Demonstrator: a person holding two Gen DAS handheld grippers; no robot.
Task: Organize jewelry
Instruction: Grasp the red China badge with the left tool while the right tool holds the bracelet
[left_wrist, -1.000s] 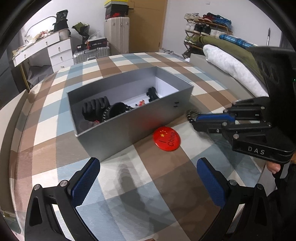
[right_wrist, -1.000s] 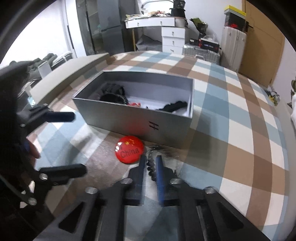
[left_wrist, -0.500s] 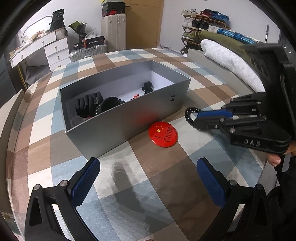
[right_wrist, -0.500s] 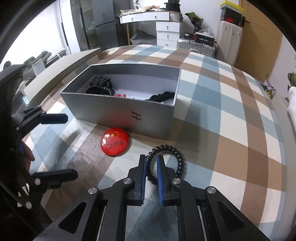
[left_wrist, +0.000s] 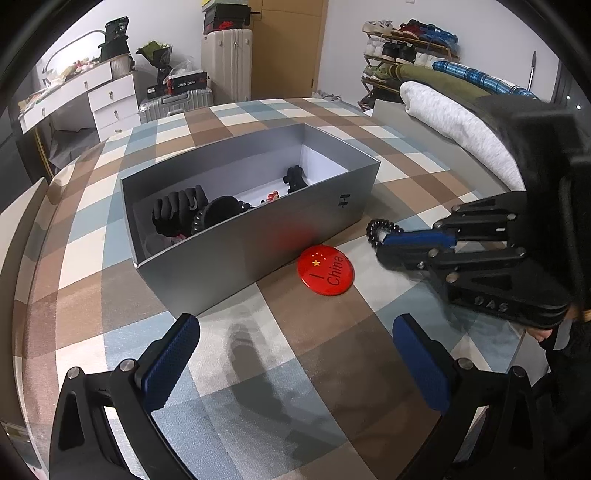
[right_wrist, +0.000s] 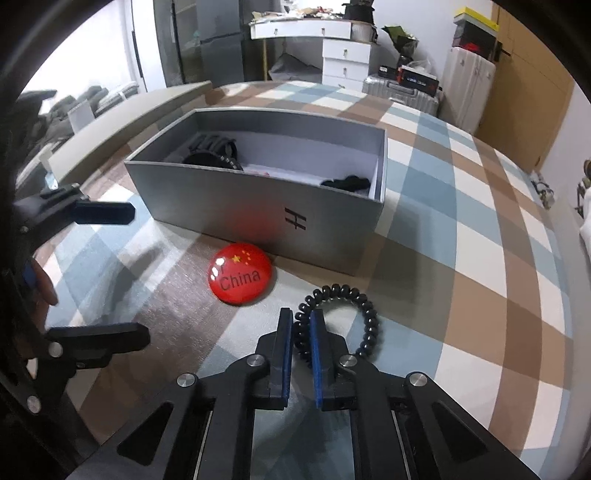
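Right wrist view, lower centre: the right gripper is clamped on one side of a black beaded elastic bracelet, whose free loop bulges up and to the right of the blue pads. It looks light and floppy, likely to sag and swing, and its smooth beads may slip, so a pinch across the strand suits it. Beyond it, mid-frame, stands the open grey cardboard box, with a round red "China" badge touching its near wall. Left wrist view: the left gripper has its jaws wide apart, empty.
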